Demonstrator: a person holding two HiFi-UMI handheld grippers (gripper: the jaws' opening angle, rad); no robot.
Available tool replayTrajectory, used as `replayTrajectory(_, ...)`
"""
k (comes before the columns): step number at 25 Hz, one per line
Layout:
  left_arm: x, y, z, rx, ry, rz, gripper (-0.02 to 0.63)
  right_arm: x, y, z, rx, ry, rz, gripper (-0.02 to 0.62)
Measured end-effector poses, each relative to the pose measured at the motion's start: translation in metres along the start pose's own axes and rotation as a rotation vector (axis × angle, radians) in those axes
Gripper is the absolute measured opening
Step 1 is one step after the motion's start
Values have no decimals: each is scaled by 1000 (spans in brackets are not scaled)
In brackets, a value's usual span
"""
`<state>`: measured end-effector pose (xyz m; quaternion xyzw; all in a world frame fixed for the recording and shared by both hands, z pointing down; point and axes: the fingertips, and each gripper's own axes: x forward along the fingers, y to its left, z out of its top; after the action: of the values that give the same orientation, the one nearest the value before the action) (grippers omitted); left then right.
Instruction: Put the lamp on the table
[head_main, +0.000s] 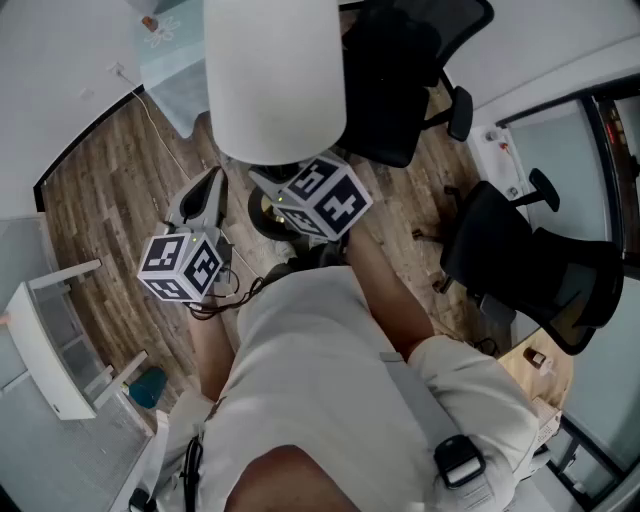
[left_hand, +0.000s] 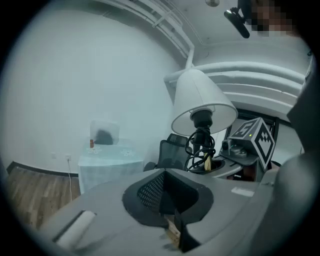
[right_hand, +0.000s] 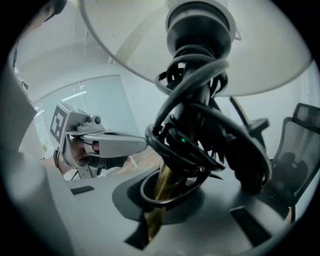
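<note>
One lamp, white shade up, black cord coiled round its stem, held above the wood floor. Right tool clamped on the brass stem below the coil. Left tool at the shade's 7 o'clock, jaws together, empty. Cloth-covered tabletop at the shade's 10 o'clock, apart from the lamp.

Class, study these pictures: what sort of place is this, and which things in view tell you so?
Most likely an office: black swivel chairs, a wood-look floor, and a small cloth-covered table against a plain white wall.
</note>
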<state>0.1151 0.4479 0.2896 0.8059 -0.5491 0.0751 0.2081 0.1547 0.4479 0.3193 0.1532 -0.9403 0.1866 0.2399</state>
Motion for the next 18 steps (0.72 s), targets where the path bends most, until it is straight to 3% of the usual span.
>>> replayTrajectory(11, 14, -16, -9, -21, 14, 28, 0, -6, -15, -23, 20, 49, 6, 5)
replayTrajectory(18, 25, -18, -12, -39, 13, 69, 0, -10, -30, -42, -19, 127, -8, 5)
